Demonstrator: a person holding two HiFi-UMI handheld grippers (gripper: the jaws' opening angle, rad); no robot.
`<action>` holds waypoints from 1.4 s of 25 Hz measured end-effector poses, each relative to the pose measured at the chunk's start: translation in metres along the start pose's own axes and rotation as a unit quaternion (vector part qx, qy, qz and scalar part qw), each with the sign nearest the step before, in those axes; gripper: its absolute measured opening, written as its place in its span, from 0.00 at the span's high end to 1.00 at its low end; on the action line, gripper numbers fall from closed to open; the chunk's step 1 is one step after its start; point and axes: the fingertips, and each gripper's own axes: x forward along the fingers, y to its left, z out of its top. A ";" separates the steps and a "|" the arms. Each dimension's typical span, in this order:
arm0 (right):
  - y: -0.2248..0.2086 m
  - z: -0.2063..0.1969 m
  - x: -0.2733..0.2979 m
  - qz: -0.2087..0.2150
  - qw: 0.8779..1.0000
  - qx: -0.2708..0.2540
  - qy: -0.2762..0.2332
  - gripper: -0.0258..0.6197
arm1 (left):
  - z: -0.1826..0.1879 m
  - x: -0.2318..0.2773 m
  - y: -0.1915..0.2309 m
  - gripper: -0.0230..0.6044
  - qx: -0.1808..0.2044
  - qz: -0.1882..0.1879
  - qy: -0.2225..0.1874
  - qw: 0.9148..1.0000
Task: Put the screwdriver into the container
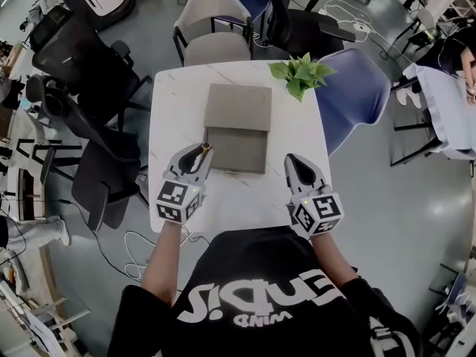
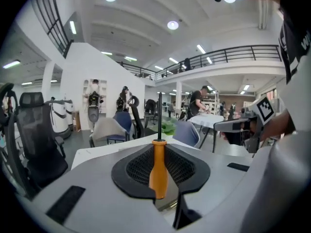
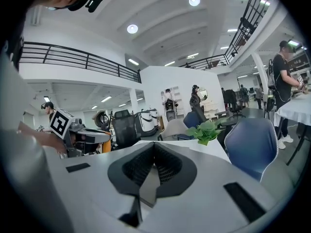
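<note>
1. Head view, setting: white surface (image 1: 169, 110) bearing one grey container (image 1: 238, 127) at its centre and a green plant (image 1: 301, 75) at the far right corner. Office chairs stand around it.
2. Container: flat and grey, in two panels, one far and one near. Probably a shallow box with its lid folded back, though the steep angle does not settle that. Nothing shows inside it.
3. Left tool (image 1: 196, 159): clenched on the screwdriver (image 2: 158, 171), at the container's near left corner, just beside its edge.
4. Screwdriver: orange handle pinched between the pads, with the thin dark shaft projecting straight past the tips, away from the person. Not yet in the container.
5. Right tool (image 1: 293, 163): jaws pressed together with nothing between them, over the surface to the right of the container and apart from it.
6. Handling, judged: light, rigid, not fragile. The smooth rounded handle is likely to swivel or slide in a two-pad pinch, and the shaft is too thin to hold. The best hold is the thick middle of the handle, as taken now.
7. Step in hand, judged: carry over the container, lower, release. Risk: the screwdriver may roll off if set on a rim or a flat panel.
</note>
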 end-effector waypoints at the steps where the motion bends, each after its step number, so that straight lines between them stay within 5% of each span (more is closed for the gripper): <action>1: -0.001 0.000 0.000 0.000 1.000 0.001 -0.001 0.95 | 0.000 0.006 0.000 0.85 0.013 -0.007 0.009 1.000; 7: -0.008 -0.001 0.001 -0.002 1.000 0.004 0.000 0.94 | -0.004 0.037 -0.007 0.85 0.110 -0.049 0.057 0.991; 16: -0.010 0.000 0.006 -0.005 1.000 0.004 0.002 0.95 | -0.040 0.078 -0.004 0.85 0.231 -0.104 0.163 0.953; 35: -0.030 -0.012 -0.006 -0.058 0.998 0.020 0.014 0.94 | -0.143 0.130 -0.027 0.85 0.256 -0.187 0.275 0.908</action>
